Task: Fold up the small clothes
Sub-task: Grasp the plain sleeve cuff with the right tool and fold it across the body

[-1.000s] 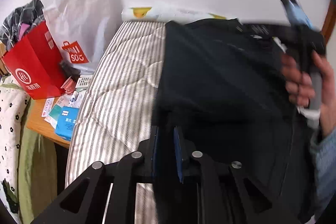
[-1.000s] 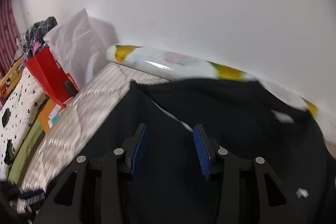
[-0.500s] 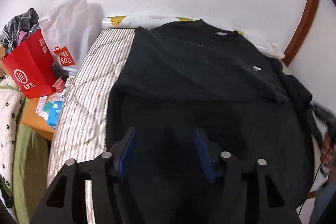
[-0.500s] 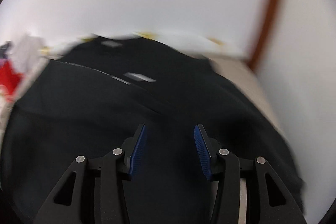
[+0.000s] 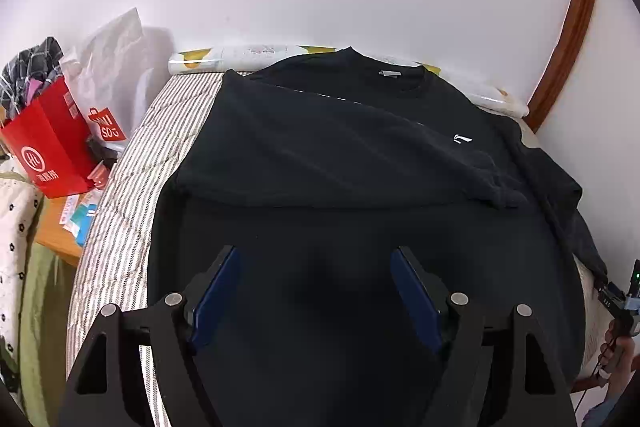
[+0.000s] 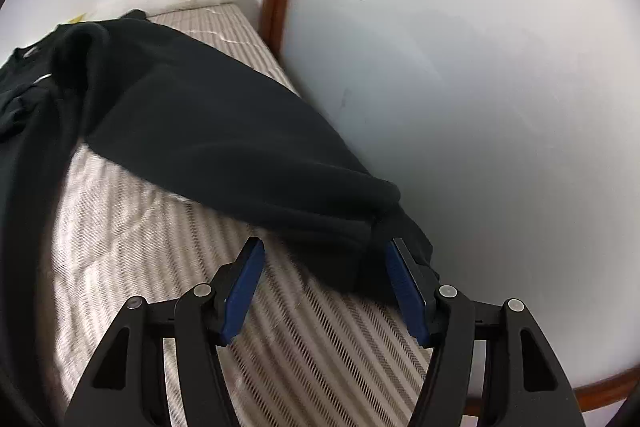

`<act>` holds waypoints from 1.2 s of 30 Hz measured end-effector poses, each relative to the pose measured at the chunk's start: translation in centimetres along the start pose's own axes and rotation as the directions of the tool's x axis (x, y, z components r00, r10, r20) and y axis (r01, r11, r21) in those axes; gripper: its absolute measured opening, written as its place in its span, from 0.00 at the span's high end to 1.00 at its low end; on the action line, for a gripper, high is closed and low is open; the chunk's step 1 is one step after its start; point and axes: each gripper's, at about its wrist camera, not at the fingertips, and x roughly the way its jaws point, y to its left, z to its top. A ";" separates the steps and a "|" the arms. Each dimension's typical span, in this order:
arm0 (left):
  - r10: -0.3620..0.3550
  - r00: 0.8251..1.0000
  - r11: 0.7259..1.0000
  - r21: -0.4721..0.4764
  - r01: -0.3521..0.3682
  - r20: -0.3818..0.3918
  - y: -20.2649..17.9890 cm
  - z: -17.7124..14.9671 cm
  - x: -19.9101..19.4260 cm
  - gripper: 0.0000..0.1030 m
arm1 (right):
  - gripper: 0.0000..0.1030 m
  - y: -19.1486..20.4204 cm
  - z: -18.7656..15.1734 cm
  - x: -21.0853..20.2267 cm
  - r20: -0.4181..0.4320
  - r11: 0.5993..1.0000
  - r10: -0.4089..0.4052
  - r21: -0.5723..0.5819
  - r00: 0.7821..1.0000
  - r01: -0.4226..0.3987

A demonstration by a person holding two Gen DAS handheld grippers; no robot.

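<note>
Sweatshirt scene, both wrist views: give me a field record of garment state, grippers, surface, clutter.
garment: black sweatshirt, front up, collar toward the wall
fold state: one sleeve laid across the chest; other sleeve stretched out toward the side wall
surface: striped mattress
left gripper: open, over the sweatshirt's lower body, holding nothing
right gripper: open, at the cuff of the stretched sleeve; contact unclear
clutter: red bag, white bag beside the mattress
</note>
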 end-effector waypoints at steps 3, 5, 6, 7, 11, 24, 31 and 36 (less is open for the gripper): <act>0.020 1.000 1.000 0.007 -0.020 0.001 -0.3 0.0 -0.3 0.26 | 0.40 -0.1 0.9 0.9 0.017 1.000 -0.001 0.017 1.000 0.001; 0.023 1.000 1.000 0.001 -0.023 -0.004 -0.3 -0.1 -0.4 0.26 | 0.51 -0.1 1.8 1.6 0.009 0.999 0.009 0.038 1.000 -0.009; 0.024 1.000 1.000 -0.004 -0.024 -0.007 -0.3 -0.1 -0.4 0.26 | 0.77 0.1 2.3 1.8 0.010 0.999 0.030 0.034 1.000 -0.030; 0.024 1.000 1.000 -0.006 -0.024 -0.009 -0.4 -0.1 -0.3 0.26 | 0.89 0.5 2.7 2.0 0.011 0.999 0.050 0.015 0.999 -0.050; 0.032 0.999 0.999 -0.007 -0.032 -0.026 -0.2 -0.2 -0.2 0.26 | 0.91 0.9 4.7 2.1 0.080 0.996 -0.064 -0.054 0.995 0.068; 0.008 1.000 0.999 -0.050 -0.009 -0.013 2.1 -0.5 -0.6 0.26 | 0.91 -3.5 17.7 -7.9 0.334 0.992 -0.100 0.105 0.937 0.068; -0.009 1.000 0.997 -0.080 0.009 0.004 4.3 -0.5 -1.2 0.26 | 0.91 6.5 19.5 -15.6 0.430 0.986 0.160 -0.024 0.889 -0.166; -0.009 1.000 0.997 -0.081 0.010 0.010 6.5 -0.6 -1.6 0.26 | 0.91 16.4 20.1 -19.5 0.404 0.930 0.366 -0.145 0.838 -0.337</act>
